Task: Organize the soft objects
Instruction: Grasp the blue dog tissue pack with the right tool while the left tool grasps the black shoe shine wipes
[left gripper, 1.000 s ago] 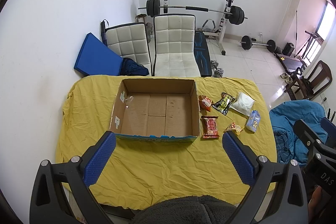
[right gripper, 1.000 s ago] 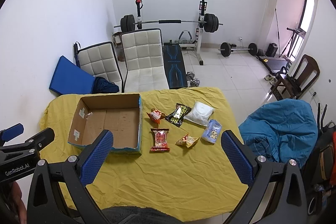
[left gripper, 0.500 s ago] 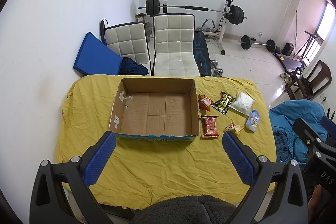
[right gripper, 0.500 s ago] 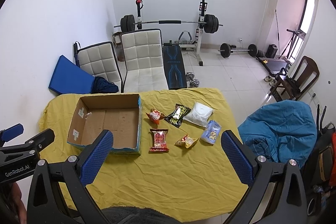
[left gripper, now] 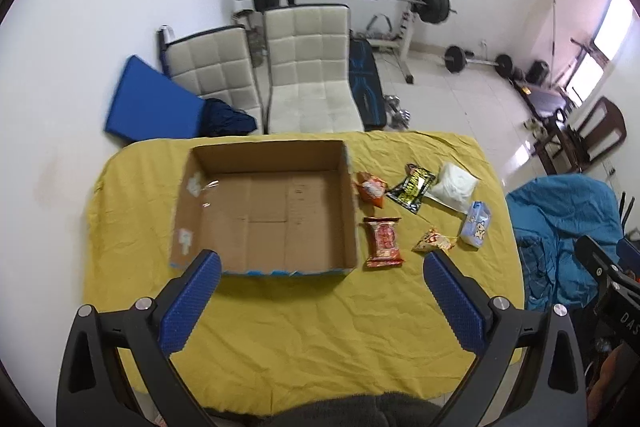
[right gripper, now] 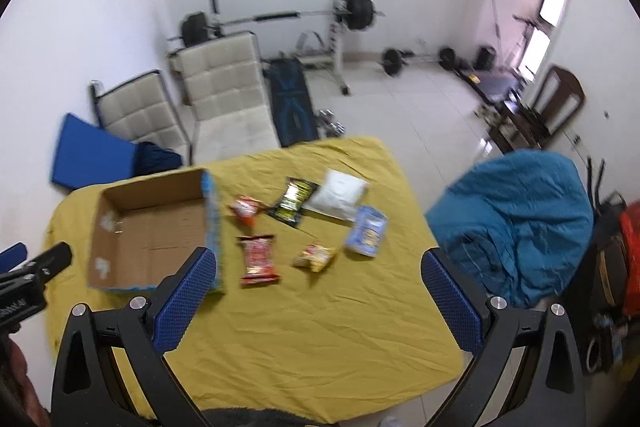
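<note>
Swinging and tilting since a second ago, my right gripper point(right gripper: 316, 303) hangs wide open above the bench point(right gripper: 320, 347); my left gripper point(left gripper: 320, 303) is open too. Six packets, red packet point(right gripper: 259, 259) nearest, lie beside the empty box point(left gripper: 264, 207). Best grip: across its middle.

Behind my table: two white quilted chairs point(left gripper: 308, 67), blue mat point(left gripper: 150, 105) against wall, barbell rack point(left gripper: 416, 23), blue beanbag point(right gripper: 516, 223) right, wooden chair point(right gripper: 560, 99) by window.
</note>
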`<control>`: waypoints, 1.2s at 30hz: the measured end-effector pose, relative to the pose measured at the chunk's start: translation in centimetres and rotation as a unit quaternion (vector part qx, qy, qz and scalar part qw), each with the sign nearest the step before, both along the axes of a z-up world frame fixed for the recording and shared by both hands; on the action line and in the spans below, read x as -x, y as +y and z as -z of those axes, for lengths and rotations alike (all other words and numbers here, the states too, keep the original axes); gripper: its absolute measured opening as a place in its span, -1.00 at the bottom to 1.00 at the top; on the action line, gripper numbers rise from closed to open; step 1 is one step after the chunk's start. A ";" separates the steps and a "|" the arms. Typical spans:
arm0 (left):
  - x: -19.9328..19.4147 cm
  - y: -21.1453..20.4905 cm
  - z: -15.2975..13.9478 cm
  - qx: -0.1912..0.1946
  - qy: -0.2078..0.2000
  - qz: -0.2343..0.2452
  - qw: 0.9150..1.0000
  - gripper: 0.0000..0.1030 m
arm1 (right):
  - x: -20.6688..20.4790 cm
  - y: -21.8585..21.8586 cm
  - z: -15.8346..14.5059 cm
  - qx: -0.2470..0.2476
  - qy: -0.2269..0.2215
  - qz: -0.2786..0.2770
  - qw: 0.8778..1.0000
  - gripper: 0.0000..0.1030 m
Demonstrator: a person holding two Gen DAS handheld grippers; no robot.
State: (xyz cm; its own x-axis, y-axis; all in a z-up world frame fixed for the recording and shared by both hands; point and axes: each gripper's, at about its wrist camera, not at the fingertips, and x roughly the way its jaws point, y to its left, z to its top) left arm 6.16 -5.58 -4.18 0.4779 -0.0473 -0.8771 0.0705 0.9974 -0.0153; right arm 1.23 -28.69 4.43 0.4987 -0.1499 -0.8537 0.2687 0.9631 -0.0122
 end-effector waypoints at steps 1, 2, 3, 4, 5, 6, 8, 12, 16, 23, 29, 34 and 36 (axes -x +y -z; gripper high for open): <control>-1.0 -0.9 0.9 -0.004 0.010 0.005 1.000 1.00 | -0.6 -1.1 0.9 0.000 0.007 0.008 1.000 1.00; -1.8 -1.5 1.5 -0.002 0.014 0.011 1.000 1.00 | -1.3 -2.3 2.0 0.002 0.017 0.017 1.000 1.00; -2.8 -2.4 2.5 -0.004 0.023 0.016 1.000 1.00 | -2.0 -3.6 3.2 -0.002 0.027 0.023 0.999 1.00; -4.0 -3.4 3.5 -0.007 0.039 0.021 0.999 1.00 | -3.0 -5.0 4.6 -0.009 0.040 0.031 0.999 1.00; -5.0 -4.1 4.2 -0.001 0.046 0.028 0.999 1.00 | -3.4 -6.3 5.7 -0.014 0.047 0.037 0.998 1.00; -6.1 -5.0 5.1 -0.002 0.050 0.033 0.998 1.00 | -4.4 -7.8 7.3 -0.018 0.054 0.042 0.997 1.00; -8.3 -6.5 6.9 -0.015 0.065 0.041 0.997 1.00 | -6.0 -10.1 10.2 -0.021 0.078 0.052 0.995 1.00; -12.7 -9.1 11.2 -0.015 0.099 0.057 0.993 1.00 | -10.2 -14.7 17.3 -0.047 0.123 0.066 0.989 1.00; -16.5 -11.6 16.1 -0.022 0.139 0.066 0.988 1.00 | -14.2 -19.1 25.7 -0.090 0.166 0.076 0.979 1.00; -20.8 -15.6 23.8 -0.047 0.196 0.101 0.974 1.00 | -17.4 -23.4 38.2 -0.224 0.237 0.091 0.941 0.90; -24.2 -18.0 28.3 -0.036 0.234 0.130 0.963 1.00 | -18.2 -22.0 41.9 -0.263 0.264 0.071 0.925 0.51; -26.5 -19.6 30.4 -0.051 0.244 0.148 0.957 0.99 | -18.5 -21.2 42.8 -0.258 0.276 0.062 0.924 0.11; -27.3 -20.4 31.2 -0.068 0.244 0.158 0.954 0.99 | -18.5 -21.3 42.3 -0.248 0.283 0.061 0.925 0.04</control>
